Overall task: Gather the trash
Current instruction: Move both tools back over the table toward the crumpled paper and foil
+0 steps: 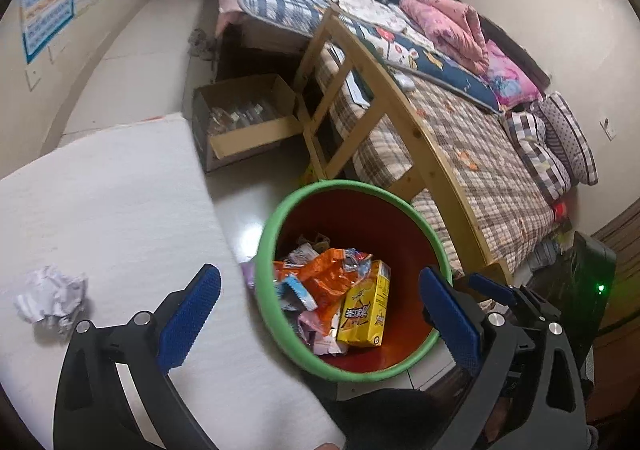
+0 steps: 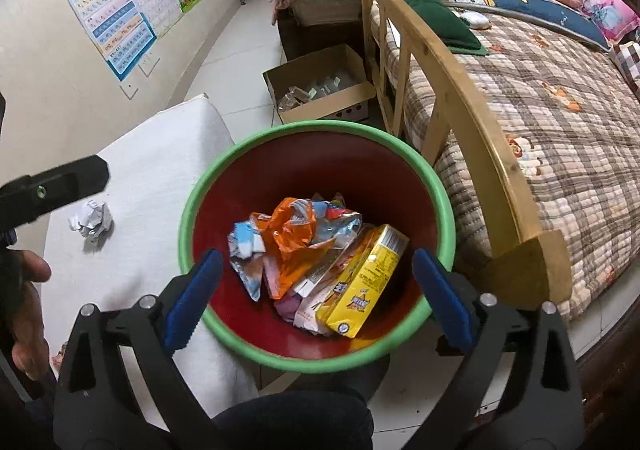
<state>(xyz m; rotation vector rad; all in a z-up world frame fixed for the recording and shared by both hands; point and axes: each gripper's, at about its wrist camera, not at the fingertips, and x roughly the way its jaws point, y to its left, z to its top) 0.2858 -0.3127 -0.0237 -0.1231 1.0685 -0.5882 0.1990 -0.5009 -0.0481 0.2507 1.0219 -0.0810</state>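
Observation:
A red bin with a green rim [image 1: 280, 210] [image 2: 320, 128] stands on the floor beside the bed. Inside lie a yellow drink carton [image 1: 366, 310] [image 2: 366, 286], an orange wrapper [image 1: 324, 274] [image 2: 288, 238] and other wrappers. My left gripper [image 1: 320, 290] hangs open above the bin's near-left rim, nothing between its blue pads. My right gripper [image 2: 316, 282] is open over the bin's near side, its fingers empty. A crumpled white paper ball [image 1: 50, 300] [image 2: 92, 224] lies on the white pad [image 1: 112, 190] [image 2: 160, 162] to the left of the bin.
A wooden bed footboard [image 1: 384, 98] [image 2: 452, 90] and a plaid-covered bed [image 2: 560, 110] flank the bin's right side. An open cardboard box [image 1: 244, 114] [image 2: 320, 86] sits on the floor behind it. A hand [image 2: 24, 298] and the other gripper's body [image 2: 52, 186] show at the left edge.

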